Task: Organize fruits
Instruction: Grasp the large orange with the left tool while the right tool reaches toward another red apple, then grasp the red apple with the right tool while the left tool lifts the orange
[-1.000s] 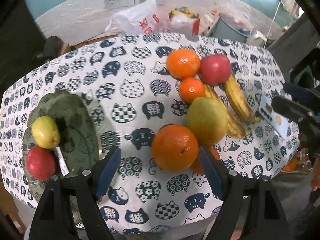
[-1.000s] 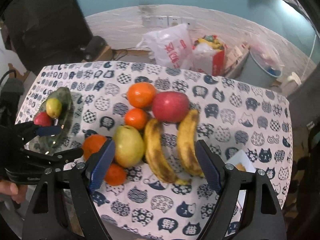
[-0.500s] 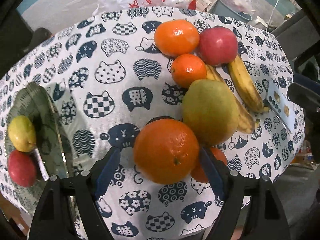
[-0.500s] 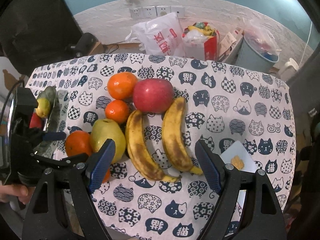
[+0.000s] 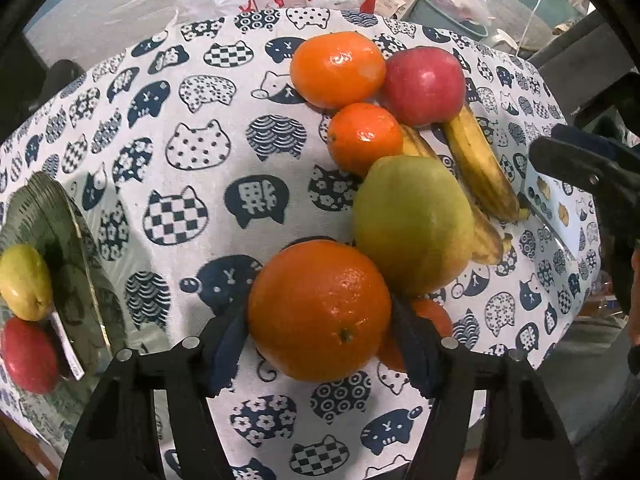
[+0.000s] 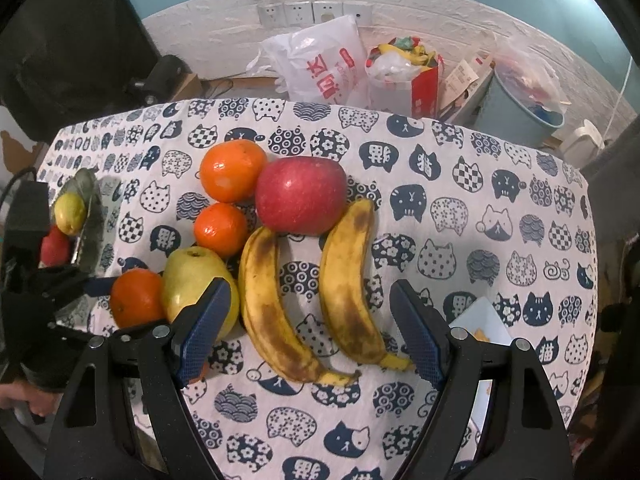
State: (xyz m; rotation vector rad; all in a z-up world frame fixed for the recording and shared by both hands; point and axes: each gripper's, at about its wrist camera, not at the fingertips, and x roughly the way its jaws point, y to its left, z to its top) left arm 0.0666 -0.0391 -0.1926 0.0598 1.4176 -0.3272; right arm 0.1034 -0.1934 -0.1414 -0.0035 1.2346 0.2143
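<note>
**Left gripper closing on the big orange, most fruit still loose**

Cat-print cloth covered the table [image 6: 460, 168], with bags and a bin against the far wall. Near the left edge, the left gripper [image 5: 320, 344] had just been closing its jaws around the large orange [image 5: 320, 310], and the blue pads sat against its sides, clamped as far as I could judge. Over the two bananas [image 6: 312, 292] the right gripper [image 6: 312, 320] hung with its jaws wide apart, touching nothing. On the glass plate [image 5: 72, 240] at the far left lay only a small yellow-green fruit [image 5: 24, 280] and a red one [image 5: 26, 354]. A pear [image 5: 412, 224], a red apple [image 6: 300, 194] and several smaller oranges were still clustered on the cloth, so the sorting looked barely begun.
</note>
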